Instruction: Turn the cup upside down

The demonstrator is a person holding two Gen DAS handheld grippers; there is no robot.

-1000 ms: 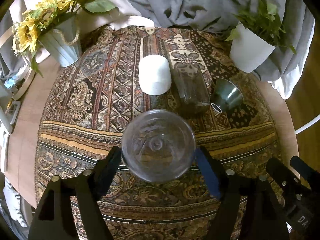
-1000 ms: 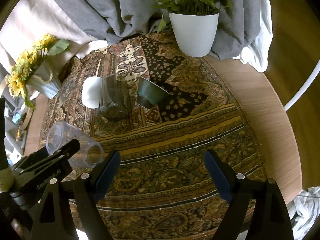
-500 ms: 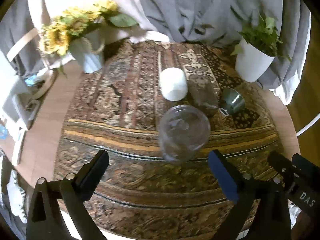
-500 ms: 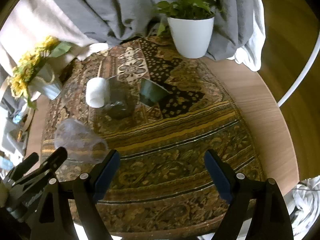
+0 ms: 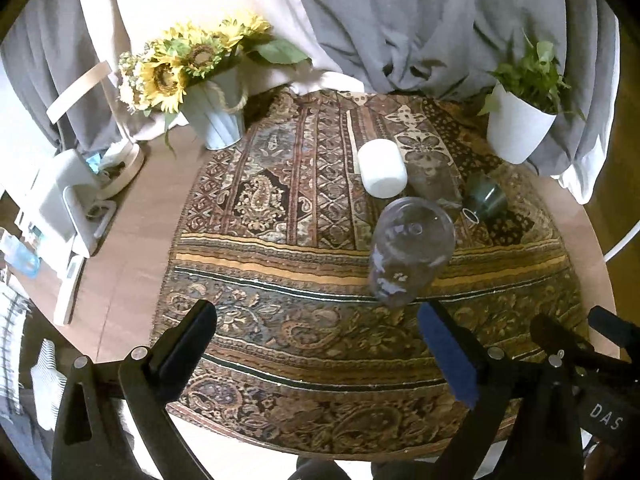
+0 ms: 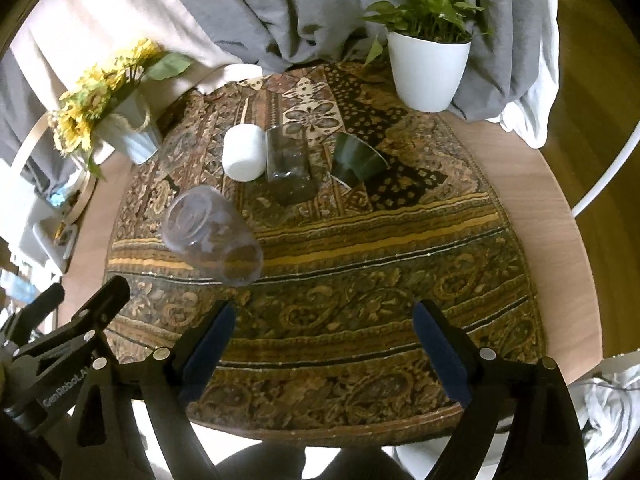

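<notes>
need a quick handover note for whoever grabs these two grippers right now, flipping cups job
Left gripper: open, holding nothing, short of the clear plastic cup.
Right gripper: open, holding nothing, over the patterned cloth.
Clear plastic cup: upside down on the cloth, base up, free of both grippers.
Behind it in a row: white cup and dark glass, both inverted; green cup tilted on its side.
Done: clear cup flipped and set down.
Left: probably the green cup, if it counts.
</notes>
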